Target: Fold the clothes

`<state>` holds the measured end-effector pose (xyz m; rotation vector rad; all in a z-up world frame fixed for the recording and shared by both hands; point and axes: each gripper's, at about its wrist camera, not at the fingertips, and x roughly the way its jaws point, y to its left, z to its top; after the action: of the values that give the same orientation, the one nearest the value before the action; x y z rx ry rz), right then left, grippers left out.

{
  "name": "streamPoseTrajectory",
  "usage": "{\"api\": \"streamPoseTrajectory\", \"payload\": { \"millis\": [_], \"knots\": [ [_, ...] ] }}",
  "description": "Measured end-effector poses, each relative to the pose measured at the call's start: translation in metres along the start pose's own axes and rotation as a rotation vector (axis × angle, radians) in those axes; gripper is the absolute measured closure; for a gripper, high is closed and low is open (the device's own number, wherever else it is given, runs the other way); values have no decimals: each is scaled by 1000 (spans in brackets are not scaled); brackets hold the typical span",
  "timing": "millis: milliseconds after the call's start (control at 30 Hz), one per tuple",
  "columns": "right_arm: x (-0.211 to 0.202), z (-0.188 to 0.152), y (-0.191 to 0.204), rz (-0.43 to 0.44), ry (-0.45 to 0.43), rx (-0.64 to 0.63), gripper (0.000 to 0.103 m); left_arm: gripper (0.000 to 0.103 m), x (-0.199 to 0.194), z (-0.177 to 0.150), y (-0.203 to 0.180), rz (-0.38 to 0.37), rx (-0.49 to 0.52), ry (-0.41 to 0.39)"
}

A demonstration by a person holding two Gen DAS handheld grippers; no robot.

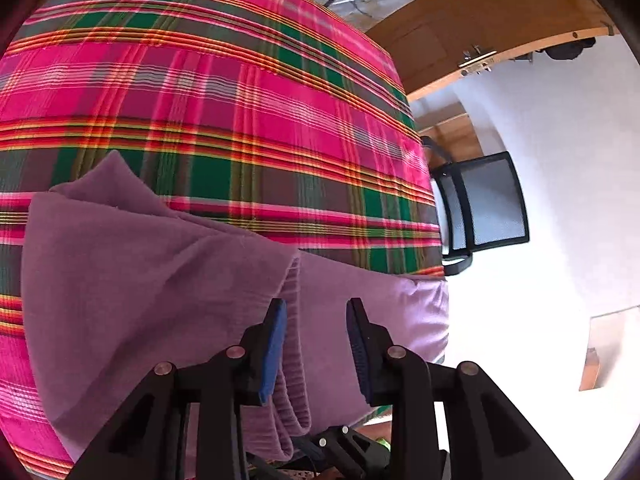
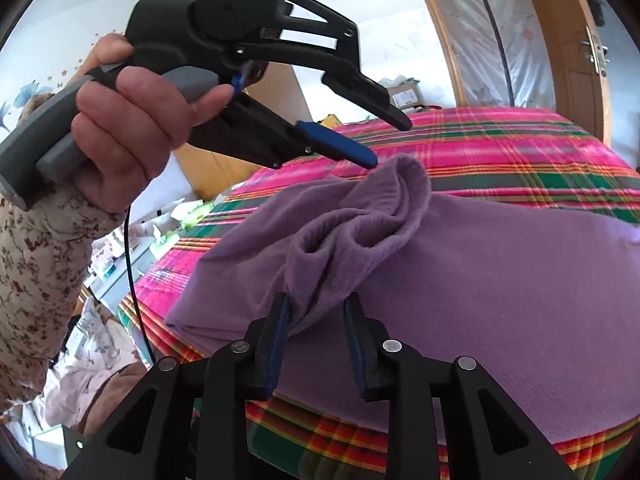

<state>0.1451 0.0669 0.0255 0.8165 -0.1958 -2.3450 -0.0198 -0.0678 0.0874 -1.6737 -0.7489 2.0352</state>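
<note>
L gripper (image 1: 316, 312) jaws apart | R gripper (image 2: 316, 308) apart, straddling purple garment (image 2: 500, 280) cuff | garment's far end cut off

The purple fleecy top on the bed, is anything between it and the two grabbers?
Nothing visible. The purple fleece garment lies on the pink-and-green plaid bedspread. The left gripper has its ribbed hem right between its open jaws, and the right gripper has a bunched fold between its open jaws.
</note>
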Motion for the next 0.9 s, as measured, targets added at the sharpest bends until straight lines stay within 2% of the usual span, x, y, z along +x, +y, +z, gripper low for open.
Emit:
{"api": "streamPoseTrajectory", "payload": {
  "millis": [133, 200, 267, 367, 467, 567, 767, 900],
  "knots": [
    [-11, 0, -13, 75, -14, 52, 68, 72, -14, -12, 18, -1, -21, -31],
    [-17, -1, -22, 101, -25, 92, 60, 72, -24, -22, 33, 5, -44, -61],
    [-19, 0, -33, 120, -33, 149, 55, 72, -36, -32, 53, 3, -86, -103],
    [-20, 5, -56, 157, -44, 266, 53, 72, -57, -51, 83, 5, -145, -179],
    [-26, 13, -66, 110, -73, 298, 53, 72, -72, -74, 114, 43, -210, -239],
    [-27, 24, -60, 84, -89, 251, 52, 72, -79, -96, 140, 46, -270, -282],
    [-6, 36, -25, 138, -24, 106, 52, 72, -77, -121, 164, -7, -329, -311],
    [17, 32, -15, 43, 79, 70, 52, 72, -75, -126, 167, -21, -320, -310]
  ]
}}
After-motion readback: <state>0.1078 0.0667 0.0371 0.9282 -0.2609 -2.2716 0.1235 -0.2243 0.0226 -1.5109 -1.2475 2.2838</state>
